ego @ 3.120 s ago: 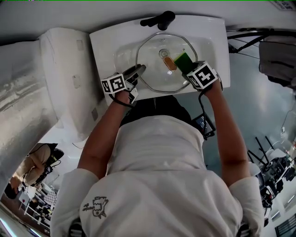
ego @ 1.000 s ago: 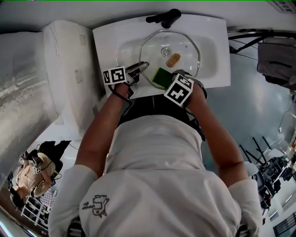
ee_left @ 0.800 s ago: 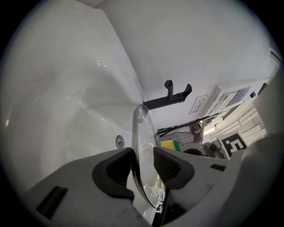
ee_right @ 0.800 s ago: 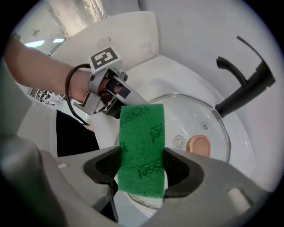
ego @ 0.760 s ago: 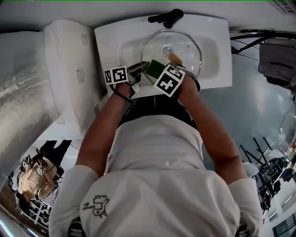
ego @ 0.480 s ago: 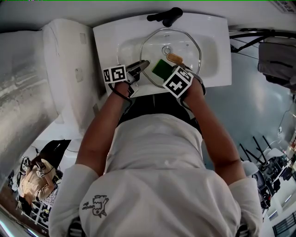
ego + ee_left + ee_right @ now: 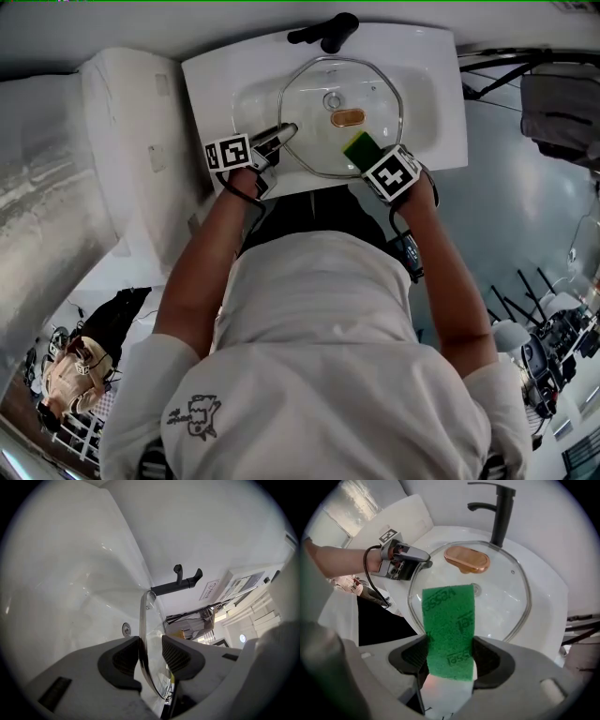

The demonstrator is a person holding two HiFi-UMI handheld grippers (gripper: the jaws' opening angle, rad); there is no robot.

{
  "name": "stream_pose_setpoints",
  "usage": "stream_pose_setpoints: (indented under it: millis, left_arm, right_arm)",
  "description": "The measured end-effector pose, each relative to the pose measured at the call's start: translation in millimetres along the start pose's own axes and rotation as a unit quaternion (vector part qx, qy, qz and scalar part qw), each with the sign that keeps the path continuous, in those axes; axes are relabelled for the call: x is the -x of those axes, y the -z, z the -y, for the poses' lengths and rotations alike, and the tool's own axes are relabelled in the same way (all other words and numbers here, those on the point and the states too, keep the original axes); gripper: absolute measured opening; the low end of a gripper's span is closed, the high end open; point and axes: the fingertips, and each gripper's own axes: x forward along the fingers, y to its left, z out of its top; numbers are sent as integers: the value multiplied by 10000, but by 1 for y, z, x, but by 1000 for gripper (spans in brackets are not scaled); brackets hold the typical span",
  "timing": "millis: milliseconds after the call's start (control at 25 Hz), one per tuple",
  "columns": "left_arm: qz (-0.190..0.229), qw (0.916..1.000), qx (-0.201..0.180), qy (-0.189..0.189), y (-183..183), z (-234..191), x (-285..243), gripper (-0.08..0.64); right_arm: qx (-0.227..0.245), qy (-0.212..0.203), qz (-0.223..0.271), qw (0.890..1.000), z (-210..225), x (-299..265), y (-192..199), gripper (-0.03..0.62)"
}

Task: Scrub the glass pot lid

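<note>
Left hand-held gripper: jaws part-way closed, ribbed pads clamped on the steel rim band of the glass pot lid at its left edge. The left gripper view has the lid edge-on between the pads.

Right hand-held gripper: pointing nearly straight down, jaws pinched on a green scouring sponge. Coarse green face is toward the camera, with a paler foam body behind it. The sponge sticks out past the jaws over the lid's near-right part. Can't tell if it's touching the glass.

Lid location: over the white sink basin, spanning most of it, below the black faucet. Can't tell if the far edge rests on the basin.

Handling, my read:
- Tempered glass dome: stiff, moderately heavy, brittle against ceramic. Slick if wet.
- Best holds are the metal rim or the copper-coloured oval knob. A one-point rim clamp will let it pivot under scrub pressure, so keep strokes light.
- Sponge is soft and compressible, and will flex at its free end.

Sink is smooth, glossy and rounded, with the drain visible under the lid.
</note>
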Motion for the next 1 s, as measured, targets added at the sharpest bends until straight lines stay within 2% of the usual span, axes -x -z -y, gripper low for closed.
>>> stream_pose_setpoints:
  millis: [160,400,600,760,1000]
  left_arm:
    - [-4,10000,20,14,-1,0,1,147]
    - [-11,10000,26,32,-1,3,0,147]
    - [-7,10000,-24,50,-1,4,0,147]
    - [20,10000,-16,70,-1,4,0,144]
    - [62,10000,-23,40,-1,1,1,144]
  right_arm:
    - [-95,-115,70,9999,-16,15,-14,293]
    - [63,-363,538,9979,-43,14,-92,293]
    - [-256,-258,648,9972,-39,18,-141,293]
    - [-628,-273,709,9951,-37,12,-153,293]
    - [-817,-223,771,9934,-39,6,-149,288]
